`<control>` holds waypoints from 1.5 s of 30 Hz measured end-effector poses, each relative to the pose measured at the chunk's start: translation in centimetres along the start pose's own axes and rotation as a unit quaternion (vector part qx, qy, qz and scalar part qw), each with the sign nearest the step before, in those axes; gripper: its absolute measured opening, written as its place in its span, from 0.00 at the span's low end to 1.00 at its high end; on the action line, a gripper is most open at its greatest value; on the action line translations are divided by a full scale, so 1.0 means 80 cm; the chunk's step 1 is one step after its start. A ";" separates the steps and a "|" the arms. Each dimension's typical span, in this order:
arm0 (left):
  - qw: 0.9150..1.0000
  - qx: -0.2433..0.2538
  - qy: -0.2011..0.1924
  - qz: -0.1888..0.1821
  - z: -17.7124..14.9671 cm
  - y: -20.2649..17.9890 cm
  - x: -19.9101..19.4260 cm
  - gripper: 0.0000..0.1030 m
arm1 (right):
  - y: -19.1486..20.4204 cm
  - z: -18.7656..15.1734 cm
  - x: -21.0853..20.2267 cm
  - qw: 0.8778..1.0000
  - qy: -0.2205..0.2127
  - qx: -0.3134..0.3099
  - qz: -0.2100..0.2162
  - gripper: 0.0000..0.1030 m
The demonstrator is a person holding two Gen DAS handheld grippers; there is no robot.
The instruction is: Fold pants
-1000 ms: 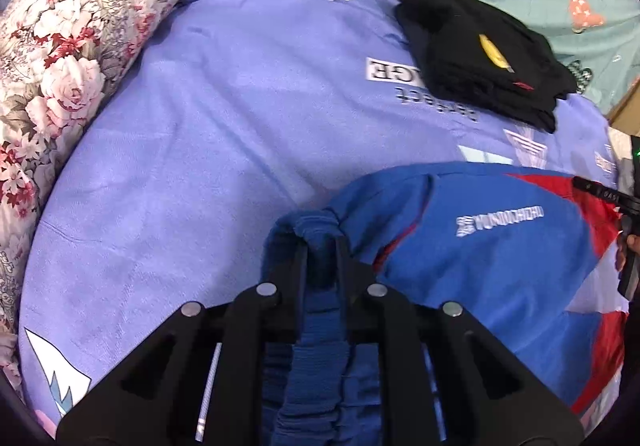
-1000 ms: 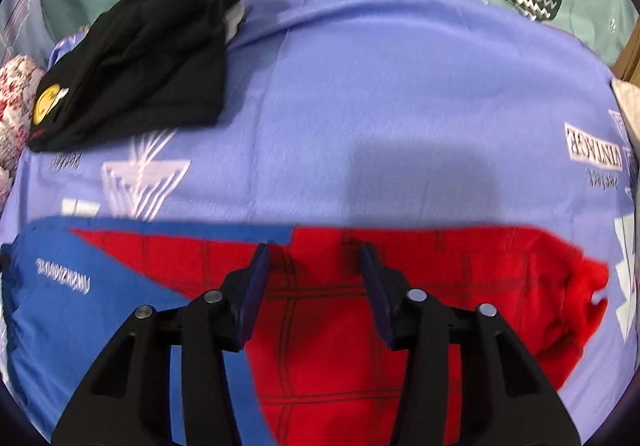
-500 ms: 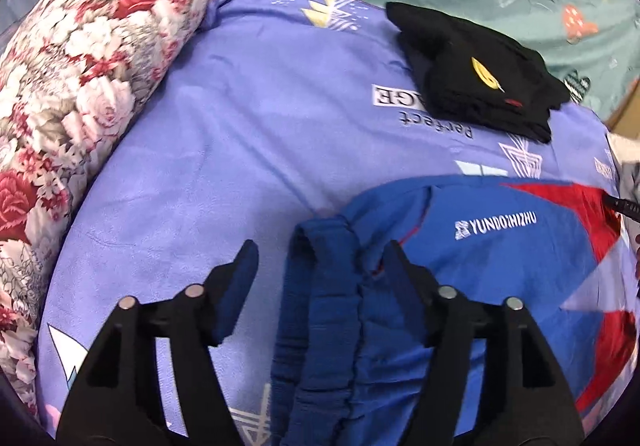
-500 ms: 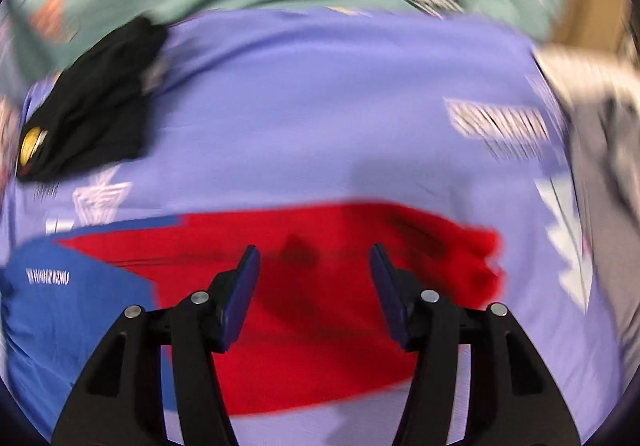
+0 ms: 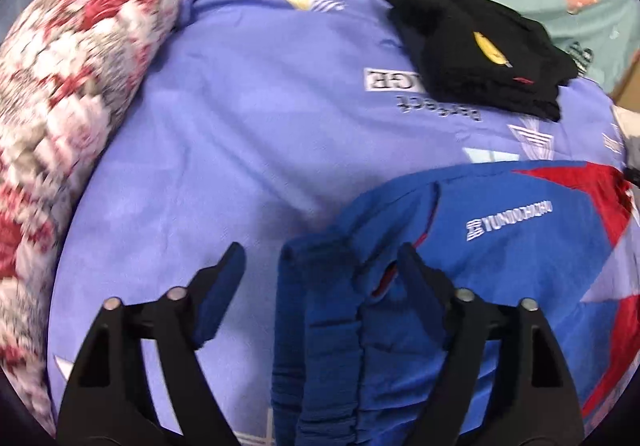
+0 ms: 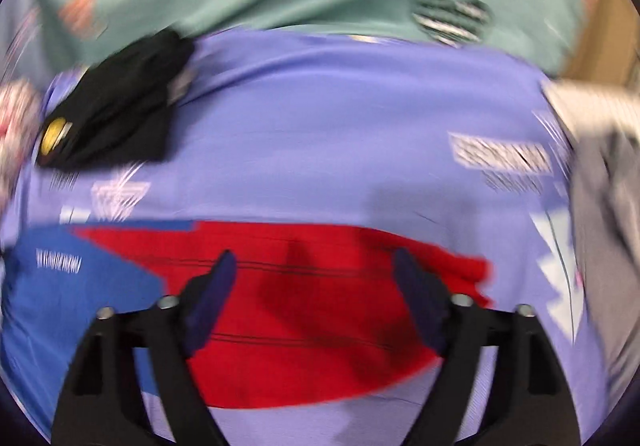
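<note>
**Op:** Left wrist view first. My left gripper (image 5: 320, 270) is spread wide and holds nothing. The pants (image 5: 500, 266) lie on the sheet (image 5: 240, 134) at lower right of the frame, waistband (image 5: 316, 326) bunched between the fingers, which don't pinch it.

**Sup:** Anything else there?

**Op:** Black clothes (image 5: 472, 46) folded at upper right, pillow (image 5: 72, 94) along the left edge.

**Sup:** Right wrist view?

**Op:** Blurred. My right gripper (image 6: 312, 274) is also wide open and empty, over the red leg (image 6: 320, 326) at lower centre. The hem is right of centre.

**Sup:** Progress?

**Op:** I judge the legs lie stacked lengthwise, so one fold looks done. Folding hem towards waistband is left.
</note>
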State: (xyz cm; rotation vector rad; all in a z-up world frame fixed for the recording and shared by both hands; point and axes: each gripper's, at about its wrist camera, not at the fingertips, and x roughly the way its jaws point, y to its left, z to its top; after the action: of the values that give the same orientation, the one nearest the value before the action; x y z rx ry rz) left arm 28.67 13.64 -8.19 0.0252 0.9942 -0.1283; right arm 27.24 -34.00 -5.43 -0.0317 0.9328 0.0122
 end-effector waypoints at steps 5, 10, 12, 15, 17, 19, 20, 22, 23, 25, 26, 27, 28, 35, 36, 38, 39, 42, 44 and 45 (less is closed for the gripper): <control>0.998 0.012 0.030 -0.048 0.014 -0.003 0.023 0.79 | 0.072 0.024 0.054 0.992 0.052 -0.113 0.036 0.83; 0.996 0.026 0.050 -0.063 0.025 0.004 0.047 0.79 | 0.120 0.033 0.083 0.972 0.075 -0.221 0.029 0.83; 0.996 0.029 0.054 -0.068 0.028 0.005 0.054 0.78 | 0.124 0.035 0.091 0.966 0.084 -0.243 0.029 0.83; 0.993 0.038 0.079 -0.083 0.032 0.005 0.070 0.52 | 0.120 0.039 0.100 0.963 0.099 -0.246 0.054 0.79; 0.993 0.044 0.080 -0.077 0.030 0.001 0.074 0.51 | 0.109 0.046 0.104 0.963 0.118 -0.225 0.092 0.67; 0.993 0.071 0.073 -0.063 0.028 -0.008 0.073 0.46 | 0.102 0.047 0.102 0.964 0.114 -0.219 0.094 0.60; 0.993 0.079 0.070 -0.059 0.025 -0.011 0.072 0.43 | 0.099 0.047 0.100 0.964 0.115 -0.217 0.098 0.52; 0.992 0.088 0.070 -0.058 0.024 -0.013 0.069 0.38 | 0.093 0.046 0.094 0.964 0.121 -0.210 0.110 0.35; 0.992 0.090 0.069 -0.060 0.024 -0.013 0.066 0.35 | 0.091 0.045 0.092 0.963 0.125 -0.208 0.114 0.19; 0.992 0.091 0.068 -0.062 0.024 -0.012 0.060 0.28 | 0.089 0.043 0.081 0.963 0.123 -0.210 0.117 0.12; 0.992 0.091 0.066 -0.063 0.025 -0.013 0.055 0.21 | 0.089 0.042 0.072 0.964 0.116 -0.210 0.115 0.11; 0.991 0.093 0.062 -0.067 0.027 -0.016 0.046 0.17 | 0.089 0.041 0.064 0.965 0.110 -0.207 0.116 0.11; 0.992 0.095 0.056 -0.068 0.028 -0.017 0.036 0.17 | 0.087 0.042 0.045 0.967 0.094 -0.201 0.121 0.11; 0.990 0.118 -0.004 -0.081 0.012 -0.033 -0.060 0.13 | 0.064 0.007 -0.095 0.966 0.020 -0.177 0.185 0.11; 0.989 0.121 -0.014 -0.090 0.004 -0.031 -0.080 0.13 | 0.057 -0.009 -0.122 0.965 0.011 -0.174 0.198 0.11; 0.987 0.123 -0.027 -0.097 -0.008 -0.029 -0.106 0.13 | 0.058 -0.037 -0.151 0.962 0.003 -0.170 0.215 0.11; 0.987 0.121 -0.034 -0.102 -0.022 -0.027 -0.121 0.13 | 0.053 -0.061 -0.170 0.959 0.002 -0.166 0.228 0.11; 0.986 0.116 -0.042 -0.114 -0.057 -0.013 -0.151 0.13 | 0.065 -0.119 -0.186 0.954 0.016 -0.160 0.252 0.11; 0.986 0.112 -0.039 -0.118 -0.081 -0.008 -0.160 0.13 | 0.075 -0.163 -0.191 0.950 0.034 -0.155 0.271 0.11; 0.986 0.109 -0.036 -0.119 -0.095 -0.006 -0.163 0.13 | 0.081 -0.181 -0.189 0.947 0.043 -0.152 0.280 0.11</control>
State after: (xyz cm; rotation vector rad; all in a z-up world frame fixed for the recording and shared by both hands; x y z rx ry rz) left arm 15.27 14.99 -1.43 0.1021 0.9056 -0.4537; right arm 6.41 -27.99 -2.04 -0.0527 0.9947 0.6885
